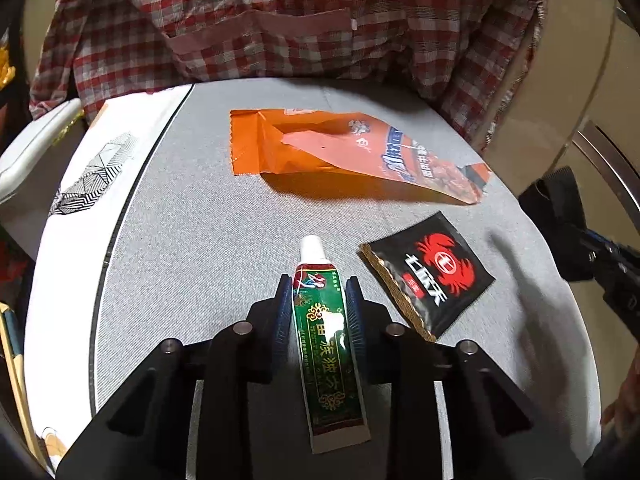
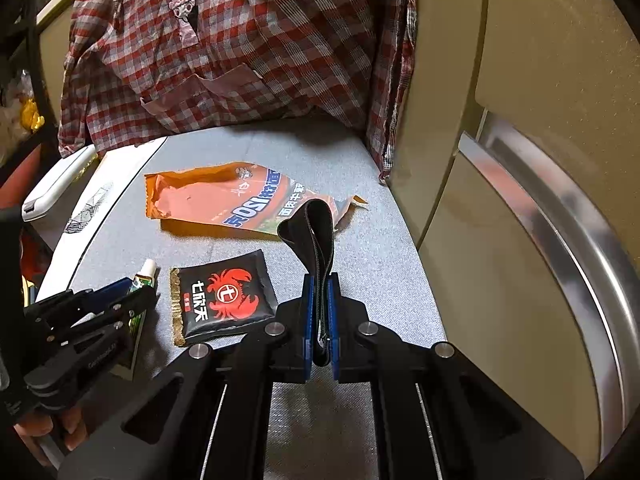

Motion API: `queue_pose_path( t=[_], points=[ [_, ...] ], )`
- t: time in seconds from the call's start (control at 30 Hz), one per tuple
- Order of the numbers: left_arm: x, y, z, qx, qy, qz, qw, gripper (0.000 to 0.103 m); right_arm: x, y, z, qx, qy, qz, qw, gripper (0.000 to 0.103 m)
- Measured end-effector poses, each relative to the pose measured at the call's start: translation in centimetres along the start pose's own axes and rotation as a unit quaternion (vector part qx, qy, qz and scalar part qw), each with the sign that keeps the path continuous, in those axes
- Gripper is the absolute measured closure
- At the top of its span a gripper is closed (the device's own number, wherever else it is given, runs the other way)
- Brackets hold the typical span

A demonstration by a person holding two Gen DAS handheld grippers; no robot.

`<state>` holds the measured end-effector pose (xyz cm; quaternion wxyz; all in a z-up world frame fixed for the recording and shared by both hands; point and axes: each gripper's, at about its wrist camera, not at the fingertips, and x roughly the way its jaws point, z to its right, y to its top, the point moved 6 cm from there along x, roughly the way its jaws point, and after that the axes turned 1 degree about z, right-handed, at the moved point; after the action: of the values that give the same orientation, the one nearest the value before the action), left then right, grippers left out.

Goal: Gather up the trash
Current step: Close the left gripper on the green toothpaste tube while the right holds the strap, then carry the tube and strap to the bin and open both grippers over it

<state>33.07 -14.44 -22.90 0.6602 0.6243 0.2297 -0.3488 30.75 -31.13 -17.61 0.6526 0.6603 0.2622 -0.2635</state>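
A green tube [image 1: 324,340] with a white cap lies on the grey tabletop [image 1: 192,248], cap pointing away. My left gripper [image 1: 319,280] straddles the tube's upper half, its blue pads against both sides; the right wrist view shows this gripper [image 2: 136,292] low on the tube [image 2: 146,274]. Just right of it lies a black packet [image 1: 432,272] with a red crab, also in the right wrist view [image 2: 224,296]. Farther back lies a torn orange snack bag [image 1: 340,152] [image 2: 224,200]. My right gripper [image 2: 320,276] is shut on a folded black strap [image 2: 316,232], above the table's right part.
A person in a red checked shirt [image 1: 280,20] stands right behind the table's far edge. A white sheet with a black-and-white pattern [image 1: 92,176] covers the left side, beside a white box [image 1: 32,148]. A beige cabinet with a metal handle [image 2: 560,220] borders the right.
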Motion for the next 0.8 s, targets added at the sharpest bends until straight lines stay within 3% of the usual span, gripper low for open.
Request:
queue_pose_path(
  t=[0.17,0.4,0.8],
  points=[
    [-3.6,0.1,-0.4,0.010,-0.008,0.024,0.9996,0.076,-1.7,0.5,-0.6,-0.008,0.003,0.012,1.000,0.096],
    [-10.3,0.2,-3.2,0.008,0.012,0.058,0.9982,0.076,-5.9,0.8,-4.2,-0.035,0.021,0.028,0.999,0.096],
    [-21.7,-2.2,-10.9,-0.012,0.076,0.095,0.9925,0.076,-13.7,-3.0,-16.5,-0.073,0.113,0.033,0.990,0.096]
  ],
)
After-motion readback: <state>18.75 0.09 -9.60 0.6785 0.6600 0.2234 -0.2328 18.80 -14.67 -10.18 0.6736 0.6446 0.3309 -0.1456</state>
